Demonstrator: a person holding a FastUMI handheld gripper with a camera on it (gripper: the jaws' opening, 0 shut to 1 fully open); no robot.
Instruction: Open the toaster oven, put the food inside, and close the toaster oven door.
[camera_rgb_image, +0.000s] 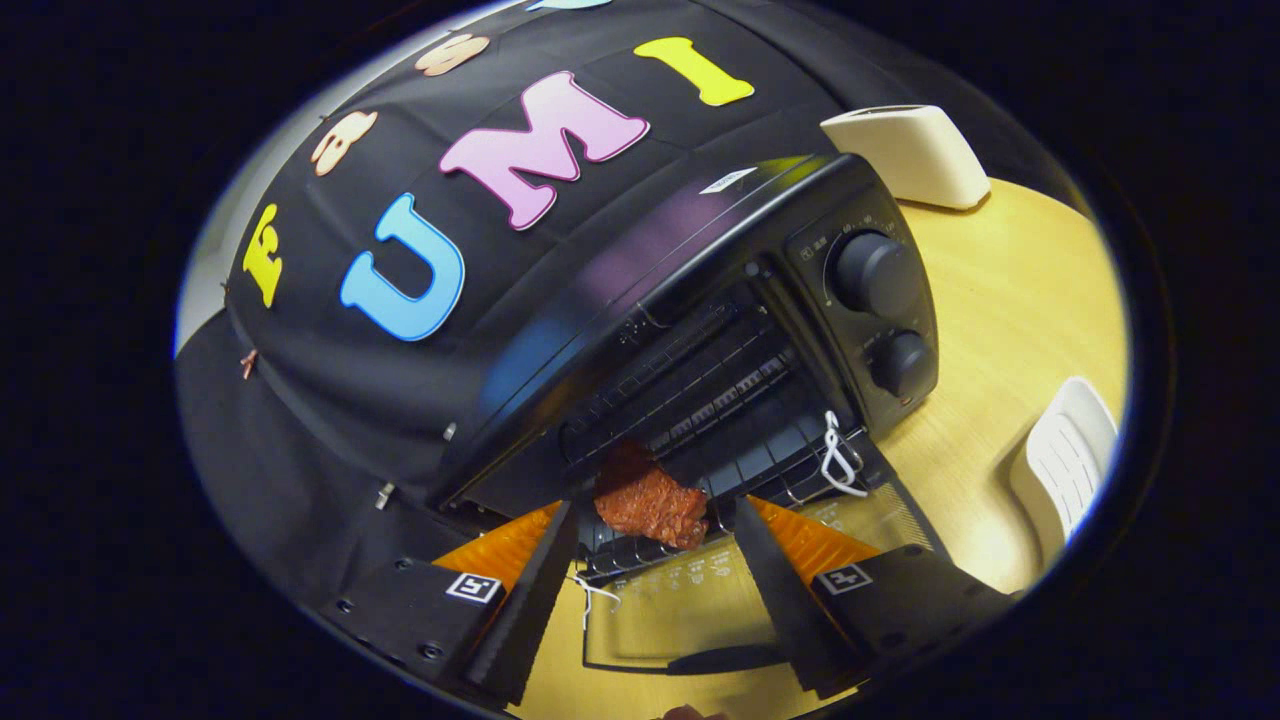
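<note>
The black toaster oven (700, 230) stands on a wooden table with its glass door (660, 610) swung down flat toward me. A reddish-brown piece of food (650, 505) lies on the front of the wire rack (700, 400) inside the oven mouth. My gripper (655, 512) is open, its fingers held over the lowered door. The food sits between and just ahead of the two fingertips, with a small gap on each side. The door handle (720, 658) shows below, between the fingers.
Two knobs (872, 272) sit on the oven's right panel. A white cord loop (838, 460) hangs at the right door hinge. A white appliance (910, 152) stands behind the oven, and a white slotted object (1065, 465) lies on the table (1010, 300) to the right.
</note>
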